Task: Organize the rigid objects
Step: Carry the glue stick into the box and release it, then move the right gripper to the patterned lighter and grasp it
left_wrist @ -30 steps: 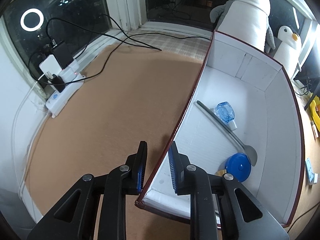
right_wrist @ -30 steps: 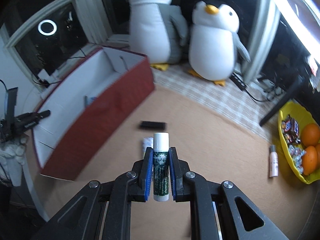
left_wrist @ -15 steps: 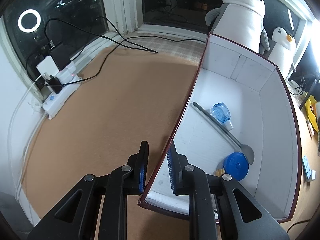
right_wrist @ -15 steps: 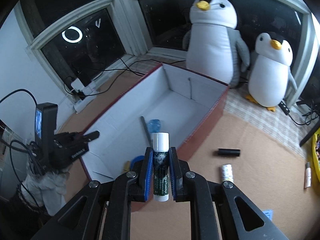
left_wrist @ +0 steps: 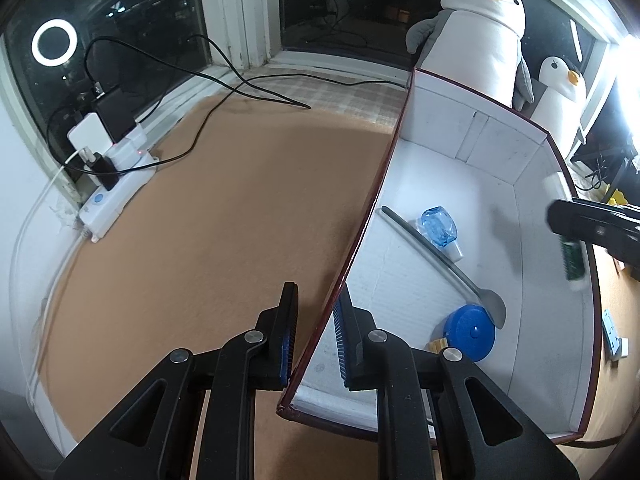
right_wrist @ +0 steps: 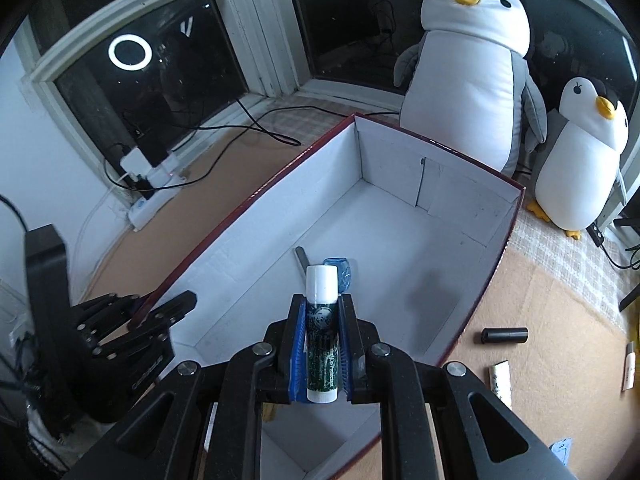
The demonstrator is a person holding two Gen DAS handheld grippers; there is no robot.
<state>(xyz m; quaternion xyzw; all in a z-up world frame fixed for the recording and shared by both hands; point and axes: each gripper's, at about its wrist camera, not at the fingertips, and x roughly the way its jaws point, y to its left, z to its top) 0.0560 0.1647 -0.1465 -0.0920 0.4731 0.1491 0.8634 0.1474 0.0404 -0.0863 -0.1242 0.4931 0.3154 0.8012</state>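
My right gripper (right_wrist: pixel 322 312) is shut on a white and green lip balm tube (right_wrist: pixel 321 320) and holds it upright above the open red box with a white inside (right_wrist: pixel 400 216). The tube also shows blurred in the left wrist view (left_wrist: pixel 572 254) over the box's right wall. My left gripper (left_wrist: pixel 314 308) straddles the box's left wall (left_wrist: pixel 360 236), one finger on each side, near the front corner. In the box lie a grey shoehorn (left_wrist: pixel 440 256), a clear blue bottle (left_wrist: pixel 440 228) and a blue round case (left_wrist: pixel 470 332).
Two plush penguins (right_wrist: pixel 468 76) stand behind the box. A power strip with chargers and cables (left_wrist: pixel 116 184) lies at the left by the window. On the brown mat right of the box lie a black cylinder (right_wrist: pixel 504 336) and a small white tube (right_wrist: pixel 500 380).
My right gripper has carried the lip balm from the mat to above the inside of the box. My left gripper has stayed on the box's left wall.
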